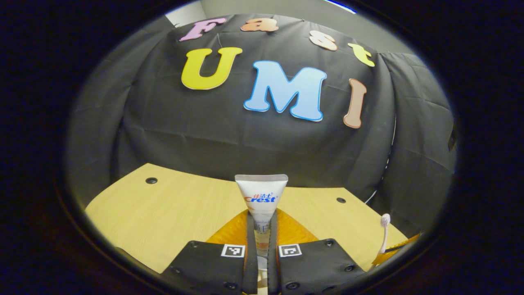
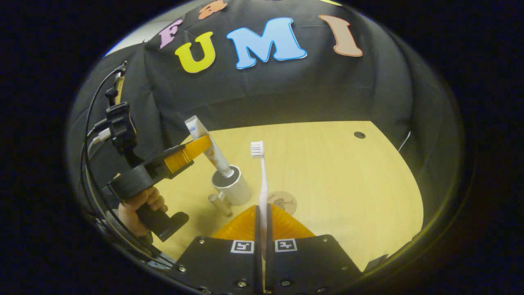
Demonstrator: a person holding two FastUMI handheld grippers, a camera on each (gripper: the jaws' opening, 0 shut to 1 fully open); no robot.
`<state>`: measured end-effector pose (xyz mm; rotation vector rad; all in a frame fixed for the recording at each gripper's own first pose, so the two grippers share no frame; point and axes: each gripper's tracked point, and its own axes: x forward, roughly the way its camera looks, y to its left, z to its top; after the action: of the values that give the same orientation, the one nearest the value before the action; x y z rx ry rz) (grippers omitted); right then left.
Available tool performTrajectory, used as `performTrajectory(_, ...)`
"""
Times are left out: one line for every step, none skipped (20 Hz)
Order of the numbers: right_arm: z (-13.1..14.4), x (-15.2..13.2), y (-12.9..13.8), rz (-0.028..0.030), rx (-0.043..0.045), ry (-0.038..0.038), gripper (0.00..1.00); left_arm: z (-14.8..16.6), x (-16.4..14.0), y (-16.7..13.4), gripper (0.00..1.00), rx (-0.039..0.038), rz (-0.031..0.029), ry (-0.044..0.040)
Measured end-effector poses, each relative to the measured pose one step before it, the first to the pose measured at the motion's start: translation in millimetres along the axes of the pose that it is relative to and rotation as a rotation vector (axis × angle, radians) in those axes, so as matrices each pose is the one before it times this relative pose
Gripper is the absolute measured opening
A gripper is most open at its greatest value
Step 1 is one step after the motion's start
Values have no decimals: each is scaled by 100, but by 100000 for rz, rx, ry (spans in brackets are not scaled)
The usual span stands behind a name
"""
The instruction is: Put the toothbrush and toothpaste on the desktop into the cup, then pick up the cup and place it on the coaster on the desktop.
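My left gripper (image 1: 262,231) is shut on a white toothpaste tube (image 1: 262,194), which stands upright between its fingers with the flat crimped end up. In the right gripper view that left gripper (image 2: 204,144) holds the toothpaste tube (image 2: 195,128) tilted, its cap end dipping into the mouth of a white cup (image 2: 233,188) on the table. My right gripper (image 2: 262,219) is shut on the handle of a pale toothbrush (image 2: 262,176), bristles up, just right of the cup. A round coaster (image 2: 283,201) lies on the table behind the toothbrush handle. In the left gripper view the toothbrush (image 1: 385,231) shows at the lower right.
The light wooden table (image 2: 348,184) has small dark holes (image 2: 359,135) near its back edge. A short pale cylinder (image 2: 219,203) lies against the cup's near side. A hand (image 2: 139,205) grips the left gripper's handle, with cables trailing at the left. Black cloth walls close in behind.
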<state>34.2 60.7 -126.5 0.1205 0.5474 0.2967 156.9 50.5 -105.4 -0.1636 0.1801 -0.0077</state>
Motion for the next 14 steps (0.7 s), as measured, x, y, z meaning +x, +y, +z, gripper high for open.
performTrajectory(-56,25,16,36,225,58,4,-694,250,-94,17,-35,-335,2062)
performTrajectory(20,14,-11,-78,330,114,4,-627,312,64,17,-137,68,1961)
performTrajectory(-39,-3,74,213,367,198,4,-588,254,78,17,-46,304,1950)
performTrajectory(-31,17,-18,24,260,310,4,-810,281,169,21,85,16,2351)
performTrajectory(-18,36,14,-54,141,147,4,-817,256,119,20,221,719,2943)
performTrajectory(-27,2,13,-46,24,272,4,-990,317,136,23,366,-116,3479)
performTrajectory(-35,59,0,-55,1,177,4,-784,163,117,23,-110,216,2383)
performTrajectory(7,11,28,178,-13,138,4,-457,80,72,24,163,-21,1757)
performTrajectory(-38,40,3,165,24,163,4,-417,123,65,24,563,-114,1352)
performTrajectory(55,-10,-32,-22,-53,67,4,-569,186,-71,28,880,-159,2031)
performTrajectory(-48,31,26,112,-34,116,4,-396,124,-48,27,475,-178,1354)
performTrajectory(61,-8,1,55,31,99,4,-583,22,-84,29,300,-465,1990)
performTrajectory(-69,65,19,59,61,33,4,-391,166,-76,29,265,-355,1382)
performTrajectory(-12,-18,5,1,90,225,4,-584,-304,160,33,860,730,2781)
